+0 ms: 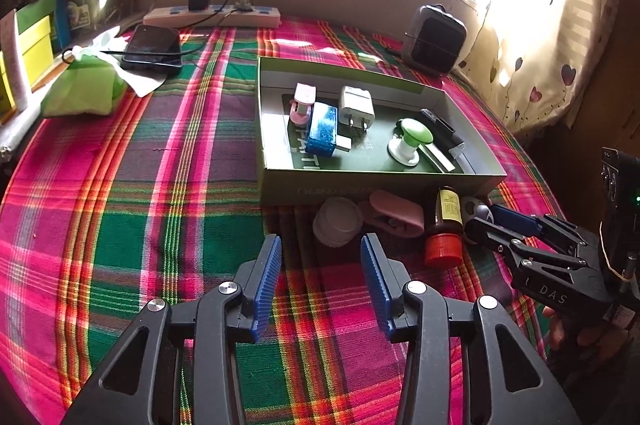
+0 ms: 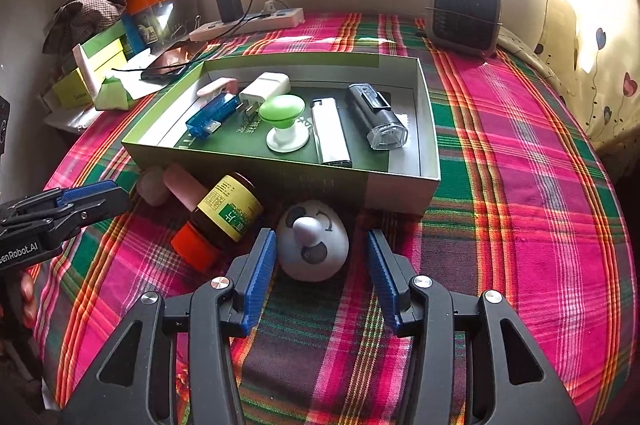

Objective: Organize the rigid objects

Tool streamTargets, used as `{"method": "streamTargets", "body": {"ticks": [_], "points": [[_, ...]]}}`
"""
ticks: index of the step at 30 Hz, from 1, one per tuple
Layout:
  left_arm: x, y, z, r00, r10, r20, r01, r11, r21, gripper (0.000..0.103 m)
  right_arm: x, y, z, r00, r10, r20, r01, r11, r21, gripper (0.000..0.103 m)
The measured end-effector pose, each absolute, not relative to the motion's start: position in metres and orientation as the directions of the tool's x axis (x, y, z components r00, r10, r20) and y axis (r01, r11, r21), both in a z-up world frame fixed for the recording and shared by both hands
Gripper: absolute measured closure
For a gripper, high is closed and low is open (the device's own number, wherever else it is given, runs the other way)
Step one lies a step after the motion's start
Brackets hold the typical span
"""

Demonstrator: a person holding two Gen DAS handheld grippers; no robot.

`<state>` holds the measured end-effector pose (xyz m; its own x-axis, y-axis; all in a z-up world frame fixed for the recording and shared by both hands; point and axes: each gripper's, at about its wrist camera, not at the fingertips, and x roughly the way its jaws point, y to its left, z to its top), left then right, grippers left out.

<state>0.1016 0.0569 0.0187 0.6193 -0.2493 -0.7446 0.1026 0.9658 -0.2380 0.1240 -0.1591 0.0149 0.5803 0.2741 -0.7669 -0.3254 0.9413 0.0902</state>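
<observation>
- Both grippers hang open and empty over the plaid cloth [image 2: 520, 145]: left gripper [image 1: 320, 253] near the white lid [image 1: 337, 227], right gripper [image 2: 322, 249] straddling the white egg-shaped toy [image 2: 314, 245].
- Beside the toy lies a brown bottle [image 2: 224, 213], orange cap toward us.
- Behind them, the green box [image 2: 400, 189] holds a charger [image 2: 266, 87], lighter [image 2: 330, 135] and green knob [image 2: 282, 113].
</observation>
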Motion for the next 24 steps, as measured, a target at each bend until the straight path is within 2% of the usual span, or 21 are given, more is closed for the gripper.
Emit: {"method": "streamTargets", "body": {"ticks": [24], "points": [[0.124,0.037,0.009,0.607,-0.160,-0.779,0.112,0.987,-0.115,0.061,0.131,-0.154,0.011,0.590,0.171,-0.789,-0.300,0.954,-0.017,0.055]]}}
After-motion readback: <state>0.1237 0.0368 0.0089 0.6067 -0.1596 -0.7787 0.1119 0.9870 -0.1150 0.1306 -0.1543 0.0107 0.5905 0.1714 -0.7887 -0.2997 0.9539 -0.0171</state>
